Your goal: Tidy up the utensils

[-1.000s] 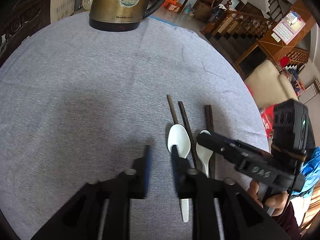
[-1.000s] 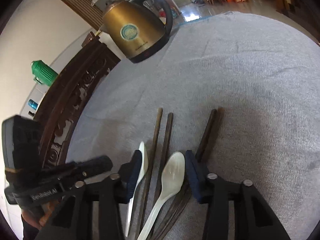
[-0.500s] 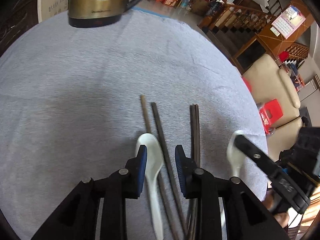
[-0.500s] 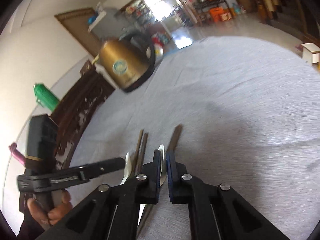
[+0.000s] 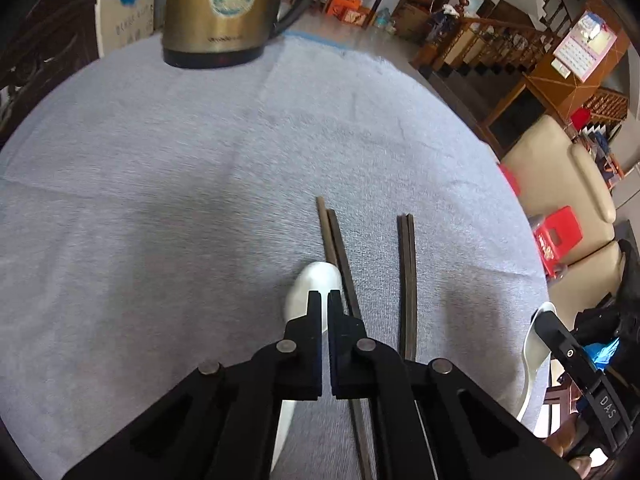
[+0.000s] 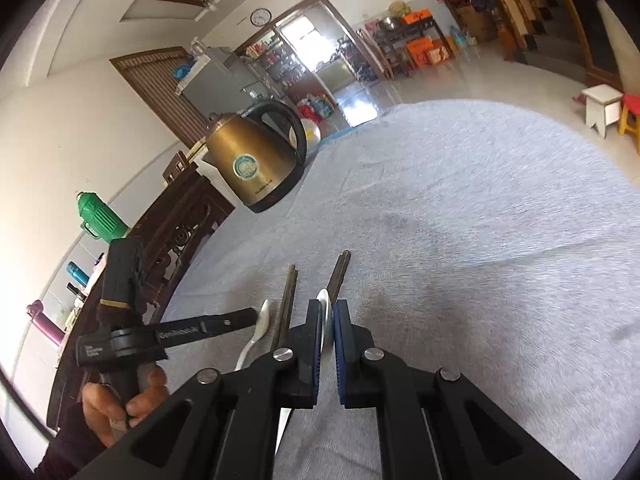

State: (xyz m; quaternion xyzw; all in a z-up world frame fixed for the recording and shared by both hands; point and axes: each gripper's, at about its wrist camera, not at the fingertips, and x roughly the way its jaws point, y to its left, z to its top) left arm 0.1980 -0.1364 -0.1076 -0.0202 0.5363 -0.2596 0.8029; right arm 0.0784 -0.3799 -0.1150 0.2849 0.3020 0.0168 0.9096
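My left gripper (image 5: 324, 298) is shut on a white spoon (image 5: 310, 284), its bowl sticking out past the fingertips, low over the grey tablecloth (image 5: 160, 184). Two dark chopstick pairs lie beside it: one (image 5: 334, 240) touching the spoon, one (image 5: 407, 272) to the right. My right gripper (image 6: 327, 307) is shut on a second white spoon (image 6: 323, 300), held on edge above the cloth; it shows at the right of the left wrist view (image 5: 536, 360). In the right wrist view the left gripper (image 6: 208, 326) holds the first spoon (image 6: 260, 326) next to the chopsticks (image 6: 288, 300).
A brass-coloured electric kettle (image 5: 220, 12) stands at the far edge of the round table. A dark carved wooden sideboard (image 6: 172, 240) is on the left. A beige sofa (image 5: 568, 184) and red stool (image 5: 558, 236) lie beyond the table's right edge.
My left gripper has closed on the first spoon. My right gripper closed on the second spoon, lifted it and carried it to the right, away from the chopsticks.
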